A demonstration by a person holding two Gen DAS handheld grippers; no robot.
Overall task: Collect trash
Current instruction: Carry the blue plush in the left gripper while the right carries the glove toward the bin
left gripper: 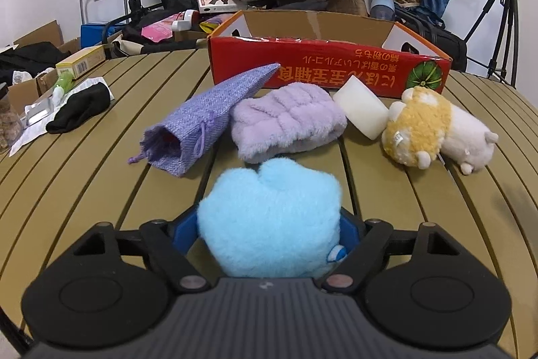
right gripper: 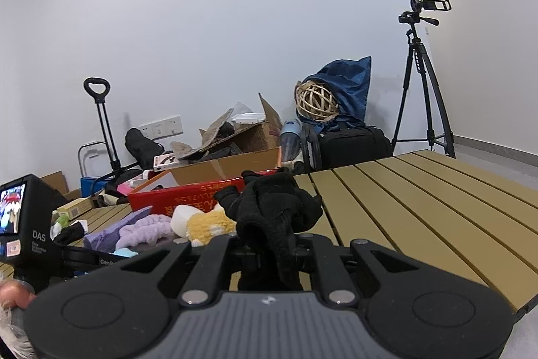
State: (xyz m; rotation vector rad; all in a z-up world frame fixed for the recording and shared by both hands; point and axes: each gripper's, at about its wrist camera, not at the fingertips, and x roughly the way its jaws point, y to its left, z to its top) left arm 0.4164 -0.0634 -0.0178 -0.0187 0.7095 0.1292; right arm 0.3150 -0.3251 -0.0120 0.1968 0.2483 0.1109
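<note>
A fluffy light-blue plush (left gripper: 269, 221) sits on the slatted tan tabletop (left gripper: 101, 190), between the blue pads (left gripper: 184, 232) of the left claw (left gripper: 269, 234). Those jaws stand wide about it; whether they press it I cannot tell. The plush's notched end points toward the red cardboard box (left gripper: 329, 66) at the far edge. Just beyond it lie a lilac pouch (left gripper: 208, 120), a purple fuzzy cloth (left gripper: 289, 123), a white foam block (left gripper: 364, 108) and a yellow-and-white plush toy (left gripper: 433, 130). The right claw (right gripper: 269, 253), almost level, is clamped on a limp black glove (right gripper: 272, 217). White walls, tripods and clutter stand behind.
</note>
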